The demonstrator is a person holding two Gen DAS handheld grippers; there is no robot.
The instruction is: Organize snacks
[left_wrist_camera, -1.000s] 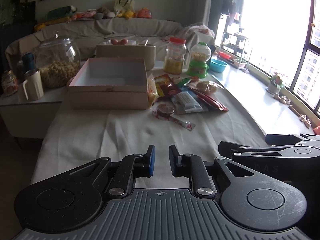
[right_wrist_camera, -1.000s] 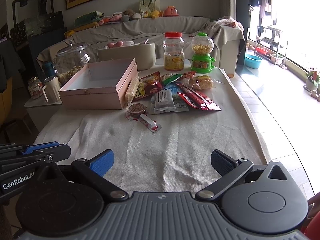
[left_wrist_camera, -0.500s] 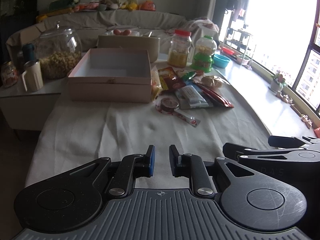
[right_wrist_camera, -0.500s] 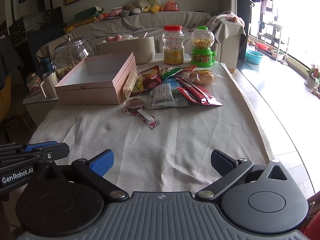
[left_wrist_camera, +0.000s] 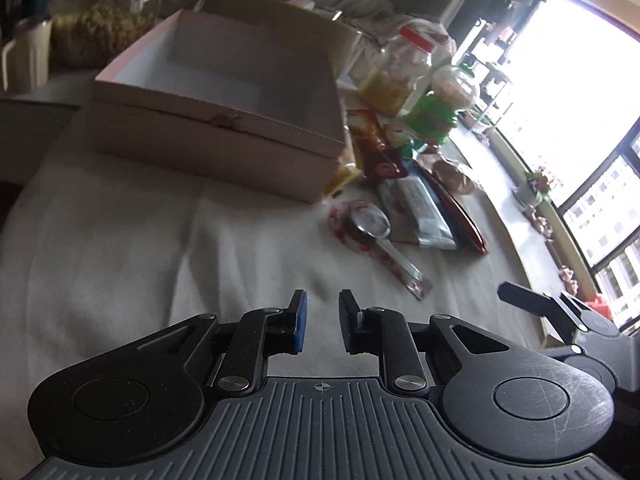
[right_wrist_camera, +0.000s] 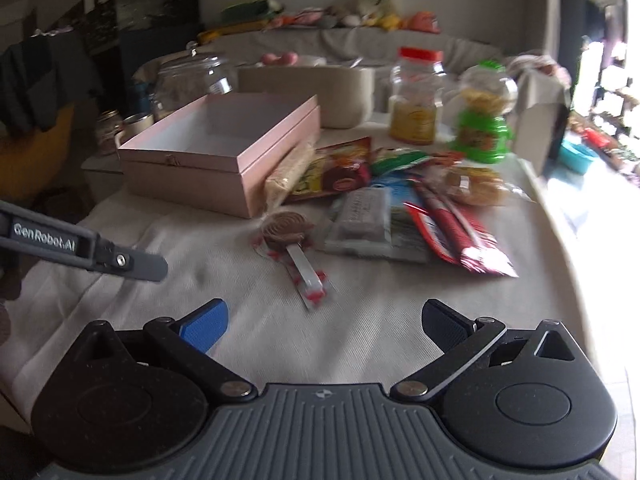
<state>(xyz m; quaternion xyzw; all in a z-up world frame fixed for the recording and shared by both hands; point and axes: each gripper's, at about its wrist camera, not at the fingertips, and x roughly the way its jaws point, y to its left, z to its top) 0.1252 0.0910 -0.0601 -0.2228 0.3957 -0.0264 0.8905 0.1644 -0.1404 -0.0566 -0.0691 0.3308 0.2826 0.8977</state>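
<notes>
Blurred wrappers in the snack pile [right_wrist_camera: 404,200] hide each other's labels.

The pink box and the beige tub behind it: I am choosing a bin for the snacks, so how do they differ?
The pink rectangular box stands empty with a small clasp on its front; the beige rounded tub behind it holds pinkish round things. The pink rectangular box has sharp corners, the beige rounded tub soft ones. Both are open-topped.
</notes>
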